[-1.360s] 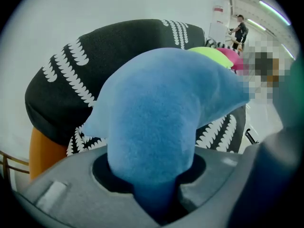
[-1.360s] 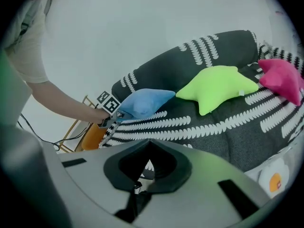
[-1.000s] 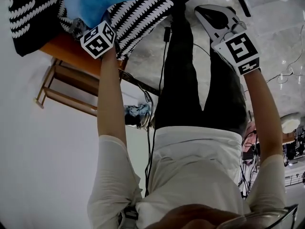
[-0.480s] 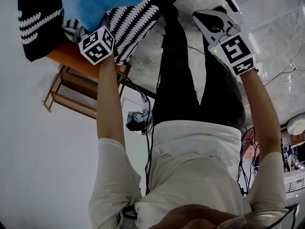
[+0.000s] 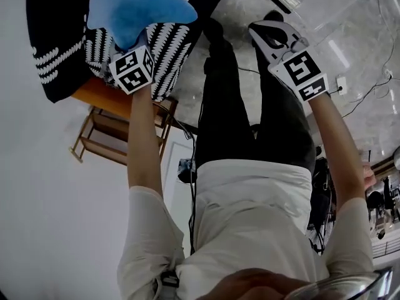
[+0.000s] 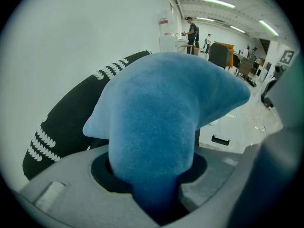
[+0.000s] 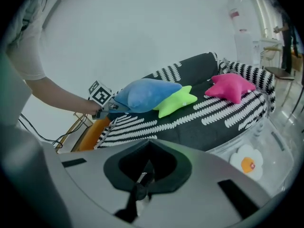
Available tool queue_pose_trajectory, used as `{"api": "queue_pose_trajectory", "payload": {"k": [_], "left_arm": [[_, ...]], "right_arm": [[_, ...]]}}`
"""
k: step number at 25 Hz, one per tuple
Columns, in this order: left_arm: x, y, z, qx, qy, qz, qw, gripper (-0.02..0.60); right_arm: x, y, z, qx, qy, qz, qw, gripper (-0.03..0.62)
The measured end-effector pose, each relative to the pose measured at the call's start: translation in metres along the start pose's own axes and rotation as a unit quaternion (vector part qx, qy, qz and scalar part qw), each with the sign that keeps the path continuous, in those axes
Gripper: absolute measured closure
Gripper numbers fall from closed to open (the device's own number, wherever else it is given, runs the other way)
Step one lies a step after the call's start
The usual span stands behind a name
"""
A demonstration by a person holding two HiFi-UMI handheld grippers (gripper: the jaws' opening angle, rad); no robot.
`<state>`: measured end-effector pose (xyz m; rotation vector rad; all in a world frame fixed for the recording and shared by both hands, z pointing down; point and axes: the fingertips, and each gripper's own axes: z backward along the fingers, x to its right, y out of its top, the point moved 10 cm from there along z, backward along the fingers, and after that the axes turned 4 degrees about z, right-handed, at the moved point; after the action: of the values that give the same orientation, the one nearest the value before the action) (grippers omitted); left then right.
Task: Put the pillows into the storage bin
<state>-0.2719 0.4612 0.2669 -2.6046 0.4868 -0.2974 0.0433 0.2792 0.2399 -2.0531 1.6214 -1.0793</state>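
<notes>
A blue star-shaped pillow [image 5: 137,5] hangs from my left gripper [image 5: 125,45], which is shut on one of its points. In the left gripper view the blue pillow [image 6: 156,127] fills the space between the jaws of the left gripper [image 6: 154,184]. The right gripper view shows the blue pillow [image 7: 145,95] lifted just above a black-and-white patterned sofa [image 7: 190,122], beside a green star pillow [image 7: 176,101] and a pink star pillow [image 7: 231,87]. My right gripper [image 5: 272,33] is over the floor with its jaws together and nothing in them.
An orange wooden side table [image 5: 103,92] with a lower shelf [image 5: 100,139] stands at the sofa's end. A clear-walled bin [image 5: 350,17] sits on the marble floor at top right. A white flower-shaped cushion [image 7: 247,163] lies by the sofa. Cables run across the floor.
The left gripper has risen with the blue pillow and drawn it away from the sofa. The right gripper has shifted a little left and up in the head view.
</notes>
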Motion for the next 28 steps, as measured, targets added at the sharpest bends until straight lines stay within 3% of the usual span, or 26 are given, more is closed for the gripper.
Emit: {"api": "queue_pose_trajectory", "payload": {"k": [6, 12, 18, 28], "left_arm": [[0.069, 0.031, -0.011, 0.008, -0.031, -0.069, 0.9971, 0.362], [0.138, 0.047, -0.032, 0.005, -0.071, -0.136, 0.9882, 0.359], [0.225, 0.062, -0.056, -0.007, -0.118, -0.216, 0.9692, 0.354], [0.348, 0.076, -0.087, -0.016, -0.178, -0.281, 0.9429, 0.348]], "right_arm": [[0.024, -0.025, 0.039, 0.015, -0.022, -0.026, 0.999, 0.592], [0.045, -0.055, 0.065, 0.025, -0.043, -0.057, 0.997, 0.592], [0.071, -0.088, 0.091, 0.035, -0.063, -0.097, 0.993, 0.592], [0.107, -0.137, 0.137, 0.055, -0.097, -0.151, 0.982, 0.592]]}}
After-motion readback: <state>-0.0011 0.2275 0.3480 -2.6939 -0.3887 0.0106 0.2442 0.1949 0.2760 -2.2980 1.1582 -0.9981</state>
